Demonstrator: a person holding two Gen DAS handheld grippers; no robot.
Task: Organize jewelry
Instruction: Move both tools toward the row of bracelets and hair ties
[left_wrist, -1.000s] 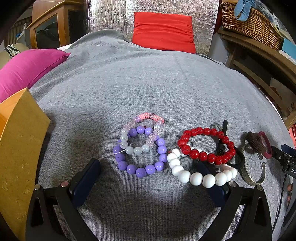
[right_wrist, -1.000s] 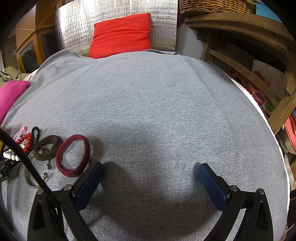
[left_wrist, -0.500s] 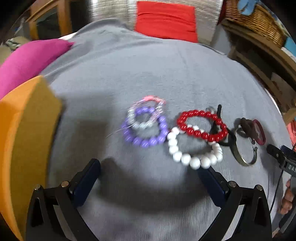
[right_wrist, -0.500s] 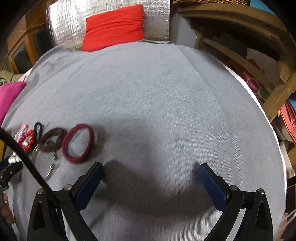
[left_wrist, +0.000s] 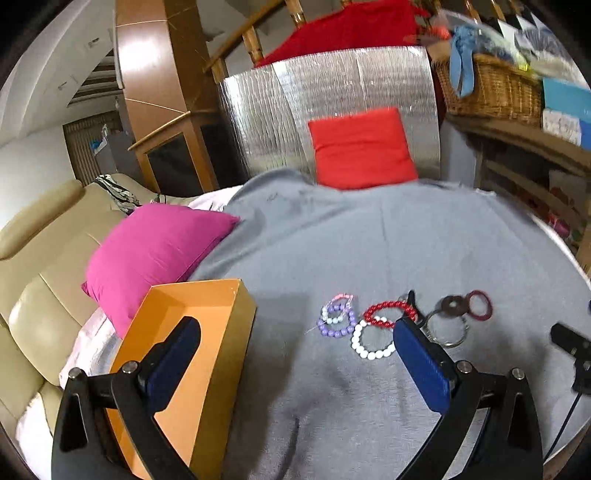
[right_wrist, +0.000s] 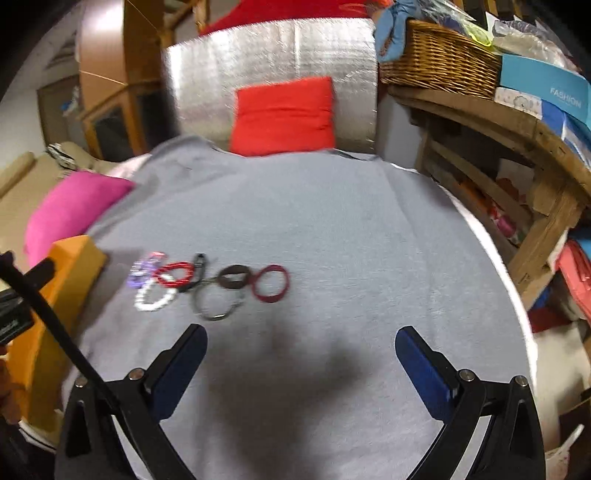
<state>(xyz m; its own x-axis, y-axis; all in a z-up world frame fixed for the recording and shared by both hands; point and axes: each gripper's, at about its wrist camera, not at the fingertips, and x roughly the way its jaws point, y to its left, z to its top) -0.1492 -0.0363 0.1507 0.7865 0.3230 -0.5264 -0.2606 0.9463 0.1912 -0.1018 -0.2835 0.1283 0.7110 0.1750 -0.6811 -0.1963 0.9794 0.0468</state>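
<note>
**Q:** Where are your tools right now?

**Me:** Both are spread wide and carry nothing. My left gripper (left_wrist: 295, 354) hangs above the grey cloth (left_wrist: 369, 240), its left finger over the open orange box (left_wrist: 192, 306). My right gripper (right_wrist: 301, 360) hangs over bare cloth.

**Q:** And the jewelry?

**Me:** It lies in a row running left to right, just beyond my left gripper's right finger: the purple bead bracelet (left_wrist: 337, 322) nearest the box, then the white bead bracelet (left_wrist: 371, 341) touching the red bead bracelet (left_wrist: 389, 314), a thin metal bangle (left_wrist: 445, 328), a brown hair tie (left_wrist: 451, 305) and a dark red hair tie (left_wrist: 480, 304). From my right gripper the row sits ahead and to the left, so I judge the left is nearer the beads and the box.

**Q:** Any writing?

**Me:** Far right on the shelf, a blue carton (right_wrist: 543, 86) reads "FASHION". Nothing else is legible to me.
</note>
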